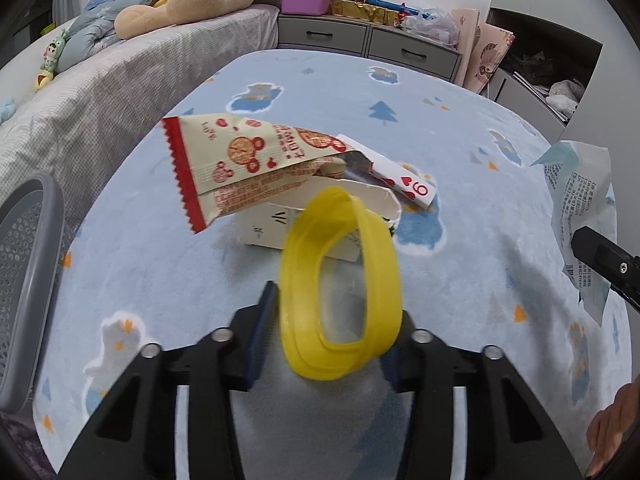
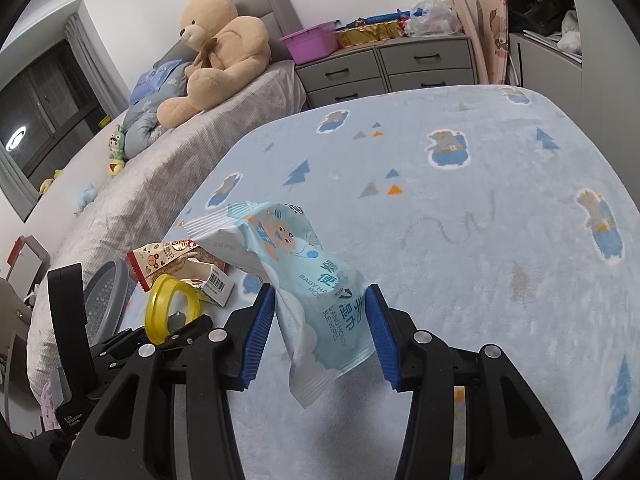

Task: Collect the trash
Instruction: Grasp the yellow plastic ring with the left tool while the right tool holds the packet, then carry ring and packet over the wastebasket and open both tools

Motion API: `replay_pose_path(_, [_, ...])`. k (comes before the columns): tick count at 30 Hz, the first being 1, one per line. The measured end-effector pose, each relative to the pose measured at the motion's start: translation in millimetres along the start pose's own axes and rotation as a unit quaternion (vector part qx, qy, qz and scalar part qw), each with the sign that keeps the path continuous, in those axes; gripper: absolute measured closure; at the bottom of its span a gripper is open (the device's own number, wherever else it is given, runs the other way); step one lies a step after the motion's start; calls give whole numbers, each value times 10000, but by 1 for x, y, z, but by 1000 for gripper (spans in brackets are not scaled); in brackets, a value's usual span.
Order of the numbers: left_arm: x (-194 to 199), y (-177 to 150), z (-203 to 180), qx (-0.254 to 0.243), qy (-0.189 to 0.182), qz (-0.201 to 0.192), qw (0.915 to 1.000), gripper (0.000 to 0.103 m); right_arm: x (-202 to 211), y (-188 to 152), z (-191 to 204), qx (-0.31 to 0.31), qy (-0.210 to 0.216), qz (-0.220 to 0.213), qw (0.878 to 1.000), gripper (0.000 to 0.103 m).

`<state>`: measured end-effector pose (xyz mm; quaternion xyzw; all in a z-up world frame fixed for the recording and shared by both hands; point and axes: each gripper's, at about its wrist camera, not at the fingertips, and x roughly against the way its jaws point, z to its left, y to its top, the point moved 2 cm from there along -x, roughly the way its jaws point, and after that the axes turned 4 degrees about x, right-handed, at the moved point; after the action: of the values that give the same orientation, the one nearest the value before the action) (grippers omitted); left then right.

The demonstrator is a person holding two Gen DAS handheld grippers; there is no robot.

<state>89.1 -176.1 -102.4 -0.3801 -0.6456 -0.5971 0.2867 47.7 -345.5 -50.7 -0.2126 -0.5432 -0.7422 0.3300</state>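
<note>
On the pale blue fleece blanket (image 2: 460, 248) printed with bears and trees, which covers the flat surface beside the bed, a small heap of rubbish lies toward the left: a cream and red crinkle-edged snack wrapper (image 1: 240, 160), a torn white cardboard box (image 1: 280, 232) under it, and a playing card with red hearts (image 1: 404, 184) at the far right of the heap.

The left gripper (image 1: 332, 320) is low over the near side of that heap, its blue fingers (image 1: 262, 332) closed in against a translucent yellow plastic ring (image 1: 340, 288), which stands on edge between them. The ring looks blurred, and I cannot be sure how firmly it is pinched.

The right gripper (image 2: 322, 332), well to the right, holds a light blue baby-wipes packet (image 2: 316, 300) between its fingers, narrowed on the packet's lower half; the top of the packet flops over toward the heap, and the packet is lifted off the blanket.

A grey perforated plastic basket (image 1: 24, 280) sits at the left edge of the blanket, near the heap. Beyond, a big tan teddy bear (image 2: 220, 52) sits on the grey-covered bed (image 2: 160, 168).
</note>
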Motion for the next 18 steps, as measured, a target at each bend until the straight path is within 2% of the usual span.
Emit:
replay_pose_path(1, [1, 0, 2, 22, 0, 4, 10000, 78, 0, 0, 0, 6, -1, 0, 10000, 57])
replay_pose_path(3, [2, 0, 7, 65, -11, 27, 10000, 85, 0, 1, 1, 8, 0, -7, 10000, 57])
replay_pose_path(12, [24, -10, 25, -41, 106, -64, 9999, 85, -1, 0, 7, 52, -86, -2, 9999, 57])
replay_pose_path(18, [53, -9, 48, -66, 160, -231, 9996, 85, -2, -8, 29, 133, -126, 81, 9998, 57])
